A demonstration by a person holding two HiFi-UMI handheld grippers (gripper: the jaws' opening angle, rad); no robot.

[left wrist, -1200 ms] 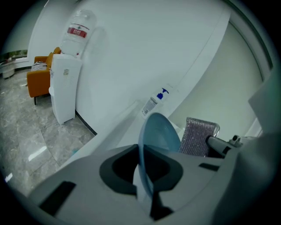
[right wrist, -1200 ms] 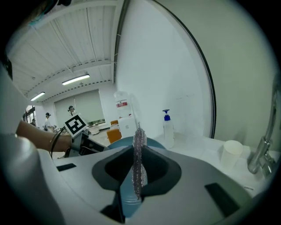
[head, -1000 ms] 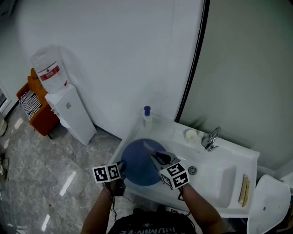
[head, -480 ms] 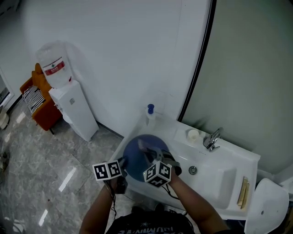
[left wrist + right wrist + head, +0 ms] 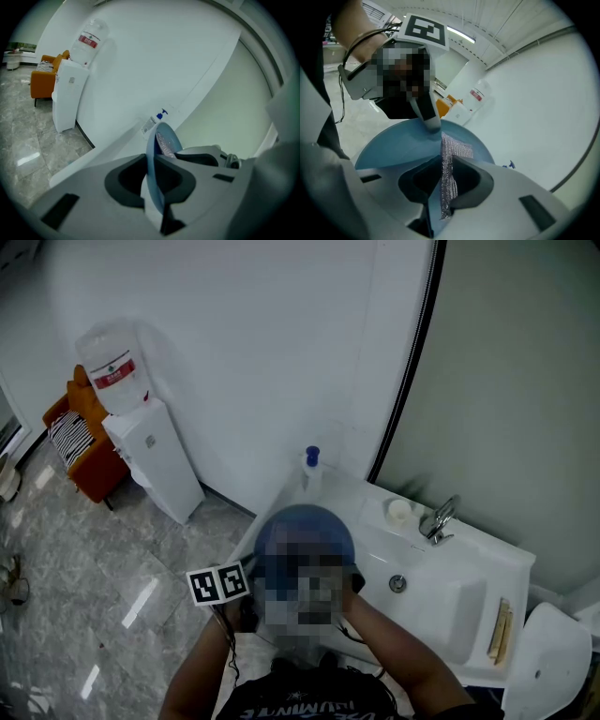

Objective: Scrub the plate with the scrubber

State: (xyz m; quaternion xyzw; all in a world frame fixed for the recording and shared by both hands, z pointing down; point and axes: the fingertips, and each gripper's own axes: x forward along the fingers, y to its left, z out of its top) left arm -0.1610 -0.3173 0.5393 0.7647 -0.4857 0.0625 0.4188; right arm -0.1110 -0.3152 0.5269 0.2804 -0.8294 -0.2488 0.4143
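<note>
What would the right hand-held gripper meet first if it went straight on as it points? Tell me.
The blue plate: its face fills the line ahead. The scrubber clamped in the right hand-held gripper looks to be touching it, though depth is unclear.

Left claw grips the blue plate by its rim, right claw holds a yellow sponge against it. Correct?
Not quite. The right claw holds a silvery mesh scrubber, not a yellow sponge, as the right gripper view shows. The left claw does grip the blue plate by its rim.
</note>
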